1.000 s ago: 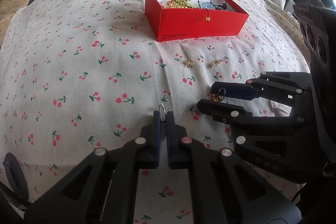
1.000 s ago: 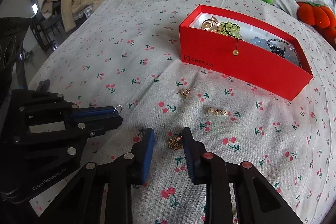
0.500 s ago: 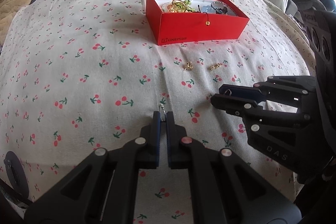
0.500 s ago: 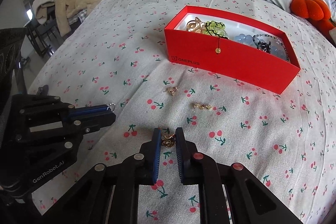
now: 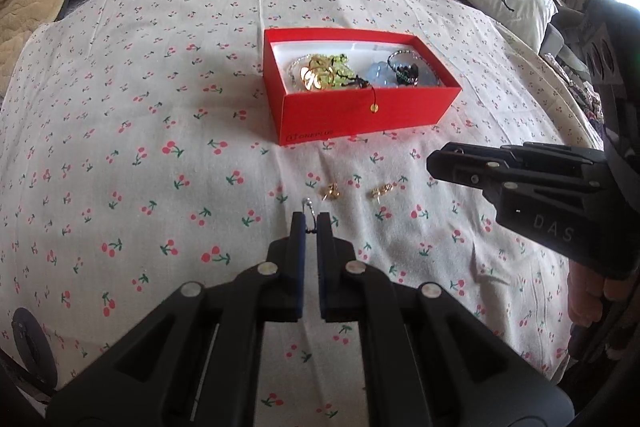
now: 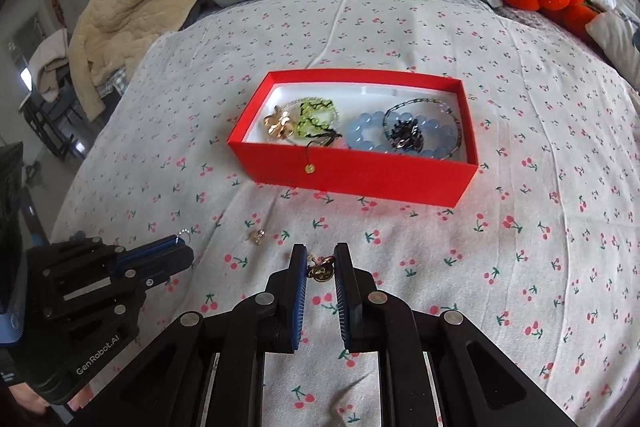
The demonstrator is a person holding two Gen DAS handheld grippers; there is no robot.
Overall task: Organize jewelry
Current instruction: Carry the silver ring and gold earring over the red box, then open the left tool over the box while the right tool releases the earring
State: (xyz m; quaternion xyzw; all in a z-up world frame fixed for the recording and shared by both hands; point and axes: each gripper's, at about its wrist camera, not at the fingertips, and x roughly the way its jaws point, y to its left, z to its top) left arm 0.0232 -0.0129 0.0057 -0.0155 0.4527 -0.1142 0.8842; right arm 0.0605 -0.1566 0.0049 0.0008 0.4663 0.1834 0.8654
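Gold glints between the pads of the right tongs [image 6: 320, 269], which have been closed on a small gold earring [image 6: 319, 270] since a second ago and raised off the cherry-print bedspread [image 5: 140, 131]; the left tongs [image 5: 310, 225] are kept clamped on a thin silver hook earring [image 5: 308, 205]. Both pieces appear ready to be carried to the red box [image 6: 360, 175] at frame centre, where beads and chains are already heaped, while two gold earrings [image 5: 331, 191] [image 5: 381, 190] are left lying below it.

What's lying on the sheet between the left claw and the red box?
Two small gold earrings lie on the cherry-print sheet between the left claw and the red box, clearest in the left wrist view.
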